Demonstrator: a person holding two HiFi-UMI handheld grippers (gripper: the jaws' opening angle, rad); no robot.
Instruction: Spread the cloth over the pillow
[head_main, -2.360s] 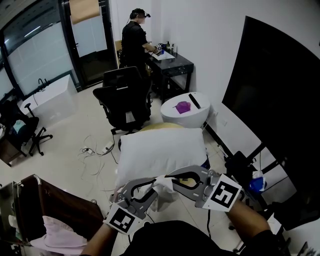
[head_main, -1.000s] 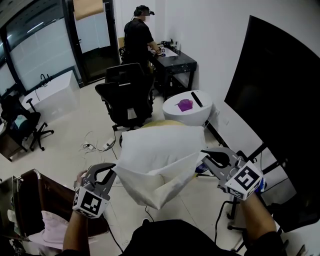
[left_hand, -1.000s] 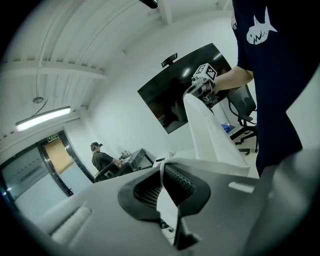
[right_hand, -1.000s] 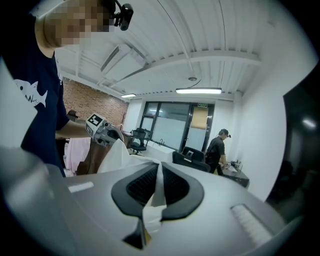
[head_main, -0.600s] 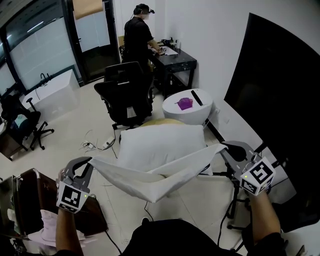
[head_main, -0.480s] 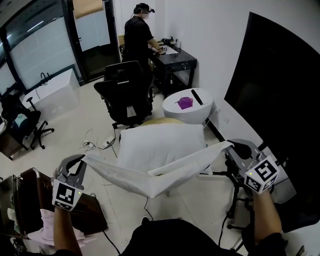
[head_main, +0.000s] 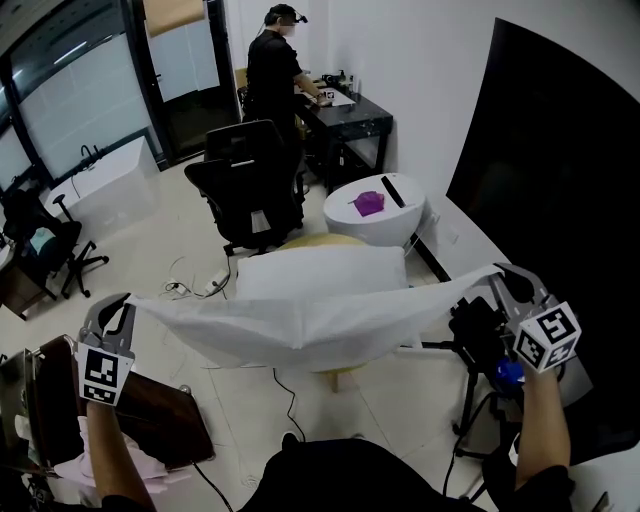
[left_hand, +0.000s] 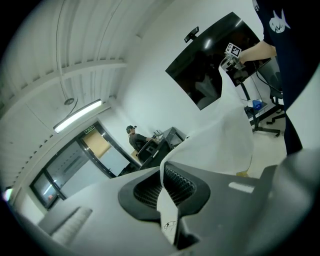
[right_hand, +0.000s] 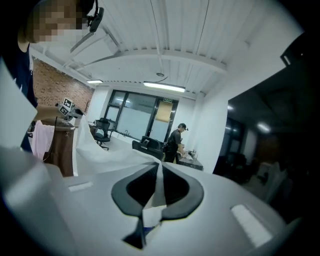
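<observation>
A white pillow (head_main: 320, 270) lies on a low stand in the middle of the head view. In front of it a white cloth (head_main: 300, 322) hangs stretched into a wide band between my two hands. My left gripper (head_main: 117, 303) is shut on the cloth's left corner, out to the pillow's left. My right gripper (head_main: 498, 274) is shut on the right corner, beside the black screen. In the left gripper view the cloth (left_hand: 220, 130) runs from the shut jaws (left_hand: 167, 172) to the far right gripper (left_hand: 231, 54). The right gripper view shows the cloth (right_hand: 100, 145) pinched in its jaws (right_hand: 157, 172).
Behind the pillow stand a round white table (head_main: 352, 225) with a purple thing (head_main: 368, 203), a black office chair (head_main: 248, 190) and a person (head_main: 275, 70) at a dark desk. A large black screen (head_main: 560, 170) and a tripod (head_main: 470, 345) stand right. A brown chair (head_main: 150, 415) is at left.
Both hands have swung wide apart, left to the left and right to the right. The cloth went from a sagging fold to a taut band across the pillow's front.
</observation>
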